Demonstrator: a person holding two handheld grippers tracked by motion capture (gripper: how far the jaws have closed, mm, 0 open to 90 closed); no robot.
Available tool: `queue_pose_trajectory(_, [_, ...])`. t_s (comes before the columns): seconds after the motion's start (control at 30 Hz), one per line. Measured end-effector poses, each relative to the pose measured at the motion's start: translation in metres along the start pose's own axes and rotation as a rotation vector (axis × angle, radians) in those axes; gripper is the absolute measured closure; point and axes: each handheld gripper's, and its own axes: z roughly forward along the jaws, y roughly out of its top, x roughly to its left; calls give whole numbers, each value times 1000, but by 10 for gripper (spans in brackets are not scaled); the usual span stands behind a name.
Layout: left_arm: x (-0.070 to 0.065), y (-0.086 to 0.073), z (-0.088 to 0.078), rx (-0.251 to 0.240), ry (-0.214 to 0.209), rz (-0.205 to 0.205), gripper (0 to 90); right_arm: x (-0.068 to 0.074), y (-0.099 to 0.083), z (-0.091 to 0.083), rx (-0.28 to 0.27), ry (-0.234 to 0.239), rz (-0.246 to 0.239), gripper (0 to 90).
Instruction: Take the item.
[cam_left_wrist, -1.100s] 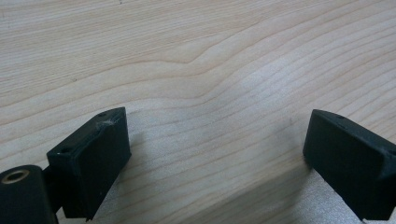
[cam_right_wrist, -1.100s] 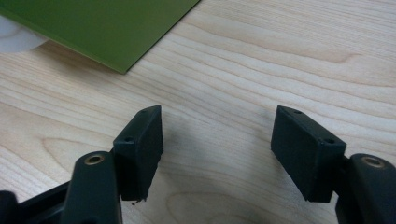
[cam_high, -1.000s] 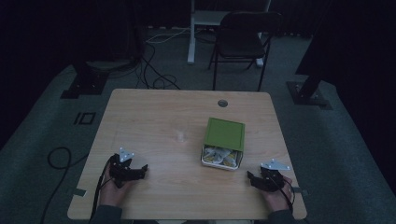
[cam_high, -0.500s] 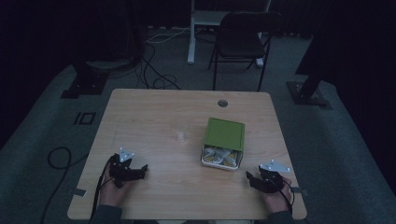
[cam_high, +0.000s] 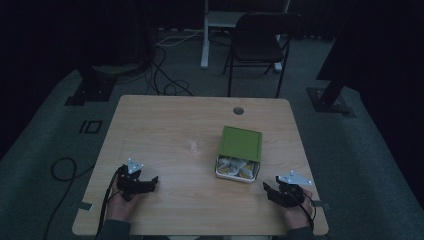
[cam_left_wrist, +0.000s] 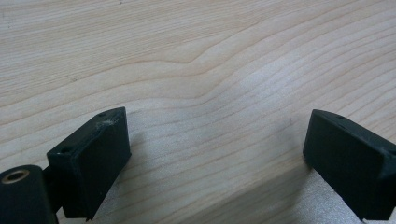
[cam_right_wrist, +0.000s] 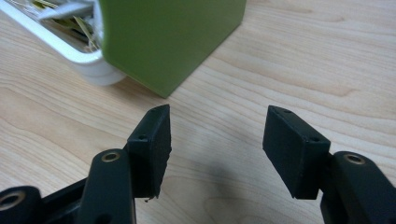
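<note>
A white box (cam_high: 237, 170) rests right of the table's middle, and its green lid (cam_high: 241, 143) is slid back, so several yellow-and-white packets show at its near end. My right gripper (cam_high: 268, 190) rests near the front right corner, a short way from the box. In the right gripper view the right gripper (cam_right_wrist: 217, 135) is open over bare wood with the green lid (cam_right_wrist: 168, 37) just ahead. Its jaws have just been closing, with nothing between them. My left gripper (cam_high: 150, 183) lies at the front left. In its own view the left gripper (cam_left_wrist: 215, 140) is wide open over bare wood.
The wooden table (cam_high: 165, 120) has a round cable hole (cam_high: 238, 110) near its far edge and a small pale speck (cam_high: 191, 146) near its middle. A dark chair (cam_high: 260, 40) and floor cables (cam_high: 167, 75) lie beyond the table.
The right gripper has shifted only slightly. The left gripper and the box stay where they were.
</note>
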Motion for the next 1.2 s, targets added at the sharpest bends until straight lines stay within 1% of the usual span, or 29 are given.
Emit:
queue_pose_trajectory(0.27, [0,0,0,0,0,0,80,8,6,-7,-23,12,-18,435])
queue_pose_trajectory(0.4, [0,0,0,0,0,0,80,10,7,-8,-27,16,-23,437])
queue_pose_trajectory(0.43, [0,0,0,0,0,0,80,11,10,-11,-43,73,12,448])
queue_pose_trajectory(0.47, [0,0,0,0,0,0,80,12,11,-11,-47,78,13,448])
queue_pose_trajectory(0.97, [0,0,0,0,0,0,80,26,19,-20,-77,107,-27,457])
queue_pose_trajectory(1.17, [0,0,0,0,0,0,80,29,21,-20,-80,114,-35,463])
queue_pose_trajectory(1.2, [0,0,0,0,0,0,80,31,22,-21,-85,120,-42,464])
